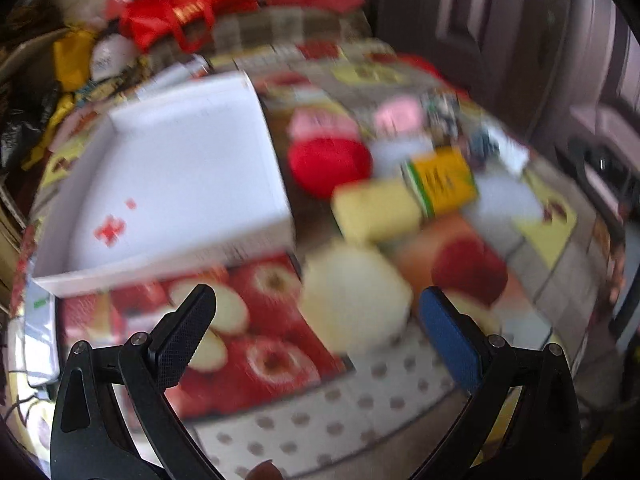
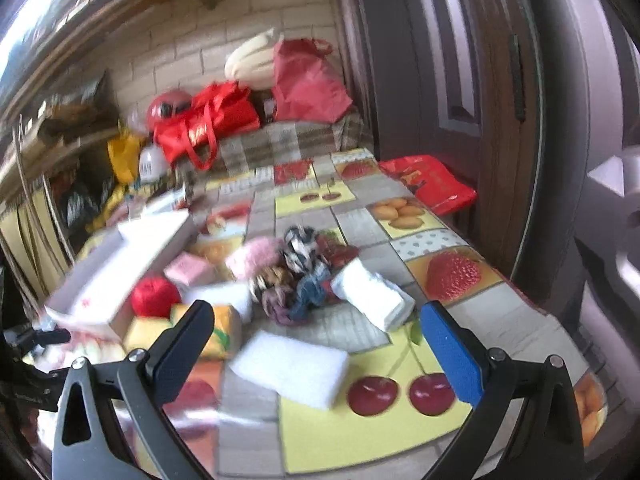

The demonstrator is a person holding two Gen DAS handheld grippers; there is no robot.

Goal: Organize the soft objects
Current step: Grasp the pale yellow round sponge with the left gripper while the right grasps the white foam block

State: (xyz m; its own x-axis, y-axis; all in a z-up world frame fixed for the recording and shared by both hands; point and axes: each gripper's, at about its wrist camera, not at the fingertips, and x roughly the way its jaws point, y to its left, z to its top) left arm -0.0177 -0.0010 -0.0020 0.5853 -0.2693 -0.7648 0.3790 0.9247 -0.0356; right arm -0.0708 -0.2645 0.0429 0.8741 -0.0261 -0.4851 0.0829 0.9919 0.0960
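Note:
An open white box (image 1: 176, 184) lies on the fruit-print tablecloth (image 1: 280, 360), left of a cluster of soft things: a cream pad (image 1: 354, 300), a yellow sponge (image 1: 376, 208), a red yarn ball (image 1: 328, 162) and pink pieces (image 1: 320, 122). My left gripper (image 1: 316, 320) hovers open just short of the cream pad, nothing held. In the right wrist view, my right gripper (image 2: 316, 340) is open above a white sponge (image 2: 294, 368). Beyond lie a rolled white cloth (image 2: 372, 296), a knot of patterned fabric (image 2: 296, 276), a pink fluffy piece (image 2: 254, 256) and the white box (image 2: 120, 276).
A yellow-orange packet (image 1: 444, 178) lies by the yellow sponge. Red bags (image 2: 208, 120) and clutter are piled at the table's far end. A dark door (image 2: 460, 80) runs along the right side. A red packet (image 2: 430, 182) sits at the right edge. Both views are motion-blurred.

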